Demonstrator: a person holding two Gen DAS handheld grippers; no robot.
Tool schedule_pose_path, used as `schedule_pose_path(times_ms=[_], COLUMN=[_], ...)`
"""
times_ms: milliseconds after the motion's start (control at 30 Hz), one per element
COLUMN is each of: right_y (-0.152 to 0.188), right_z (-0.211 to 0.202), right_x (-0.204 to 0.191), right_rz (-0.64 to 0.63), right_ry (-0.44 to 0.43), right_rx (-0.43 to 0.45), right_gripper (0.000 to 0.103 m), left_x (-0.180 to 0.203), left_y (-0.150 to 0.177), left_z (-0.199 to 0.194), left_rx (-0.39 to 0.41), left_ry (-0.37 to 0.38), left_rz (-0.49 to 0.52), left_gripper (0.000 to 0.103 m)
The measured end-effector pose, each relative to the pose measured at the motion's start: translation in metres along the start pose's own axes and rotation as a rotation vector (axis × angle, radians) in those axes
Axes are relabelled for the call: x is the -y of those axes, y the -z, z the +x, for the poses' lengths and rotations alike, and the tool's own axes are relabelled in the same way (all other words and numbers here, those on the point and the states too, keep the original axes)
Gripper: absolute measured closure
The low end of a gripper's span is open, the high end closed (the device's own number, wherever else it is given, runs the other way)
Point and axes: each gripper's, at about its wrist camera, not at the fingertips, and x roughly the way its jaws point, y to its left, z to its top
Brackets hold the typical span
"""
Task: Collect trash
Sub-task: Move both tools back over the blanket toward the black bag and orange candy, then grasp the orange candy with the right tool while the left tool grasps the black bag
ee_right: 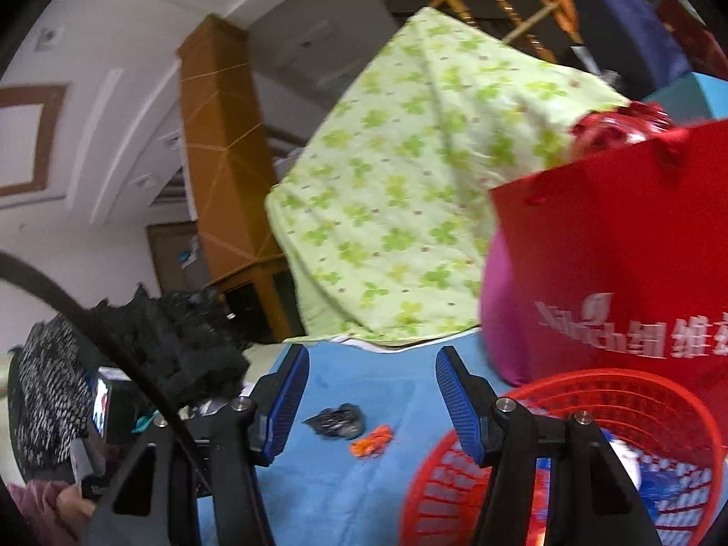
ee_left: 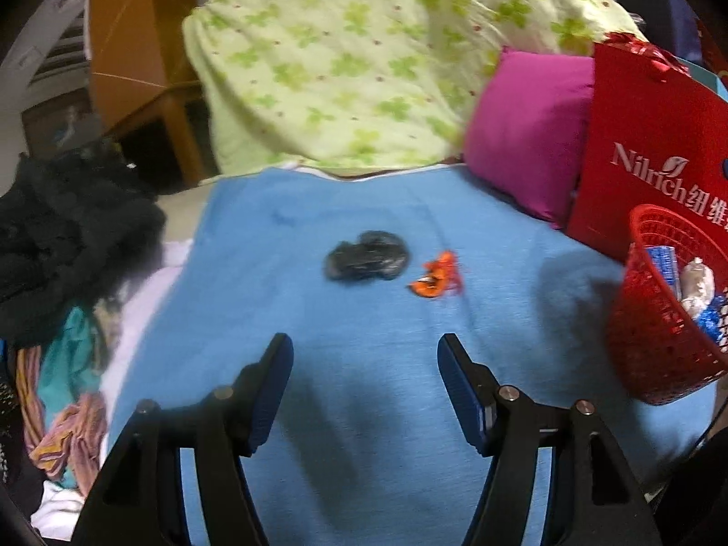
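Observation:
A crumpled black plastic scrap [ee_left: 364,257] and a small orange wrapper [ee_left: 437,275] lie side by side on the blue sheet [ee_left: 273,250]. My left gripper [ee_left: 366,346] hovers short of them, open, with nothing between its fingers. At the right edge a red mesh basket [ee_left: 646,341] holds several pieces of trash. In the right wrist view my right gripper [ee_right: 373,359] is open and empty, pointing level over the basket [ee_right: 591,375]. The black scrap [ee_right: 336,421] and the orange wrapper [ee_right: 371,441] lie below and beyond it.
A green floral quilt [ee_left: 364,59] is heaped at the back, with a magenta pillow [ee_left: 528,136] and a red paper bag [ee_left: 650,150] to its right. Dark clothes [ee_left: 68,236] pile up on the left. A person's hand [ee_right: 68,507] shows low left.

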Motion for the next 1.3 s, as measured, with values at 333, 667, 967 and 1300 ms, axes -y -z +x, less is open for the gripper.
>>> schedule_pose_path(times_ms=[333, 667, 967, 1300], right_y=[0.041, 0.081, 0.116, 0.131], right_z=[0.06, 0.164, 0.236, 0.313], right_x=[-0.067, -0.024, 0.018, 0.037], right_rz=[-0.096, 0.137, 0.281, 0.314], right_ry=[-0.11, 0.039, 0.137, 0.152], right_rx=[-0.199, -0.523, -0.688, -0.731], right_gripper=[0.04, 0.042, 0.051, 0.057], left_x=[-0.051, -0.08, -0.1, -0.108], left_y=[0.025, 0.044, 0.067, 0.074], left_z=[0.013, 0.038, 0.078, 0.11], left_rx=[-0.047, -0.101, -0.188, -0.245], left_ry=[-0.089, -0.093, -0.09, -0.106], left_rz=[-0.079, -0.129, -0.161, -0.161], left_gripper=[0.036, 0.036, 0.036, 0.036])
